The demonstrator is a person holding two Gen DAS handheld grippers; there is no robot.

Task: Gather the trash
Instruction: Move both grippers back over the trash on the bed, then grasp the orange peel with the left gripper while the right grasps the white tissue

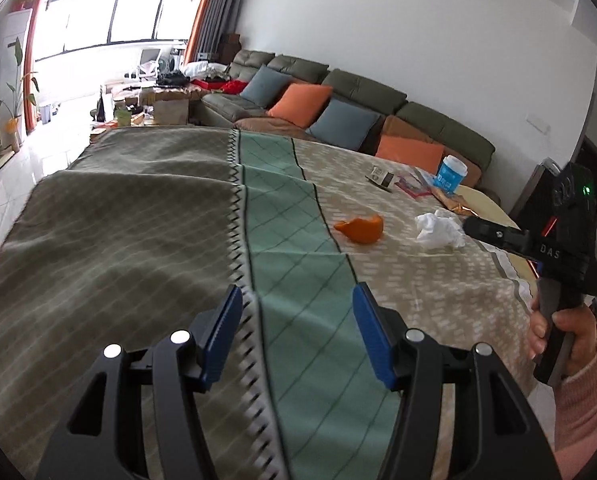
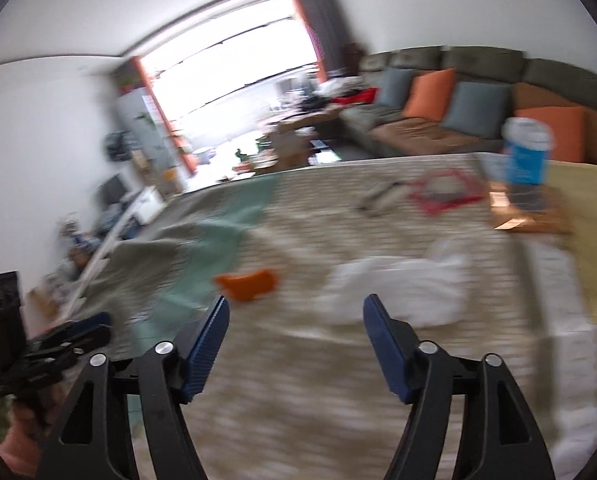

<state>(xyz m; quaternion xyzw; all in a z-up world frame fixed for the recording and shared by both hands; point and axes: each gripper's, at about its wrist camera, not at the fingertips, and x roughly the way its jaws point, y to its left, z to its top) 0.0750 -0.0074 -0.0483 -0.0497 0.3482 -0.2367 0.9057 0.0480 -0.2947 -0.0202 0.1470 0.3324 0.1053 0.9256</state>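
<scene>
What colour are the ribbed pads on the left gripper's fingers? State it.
Blue; the ribbed pads sit on black fingers, clearest in the left wrist view.

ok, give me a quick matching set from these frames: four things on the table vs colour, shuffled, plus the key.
Things:
1. peel
2. tissue
3. tub
4. cloth stripe

Colours:
A. blue with a white lid
B. mint green
C. orange
D. white

Pairs: 1-C, 2-D, 3-A, 4-B
</scene>
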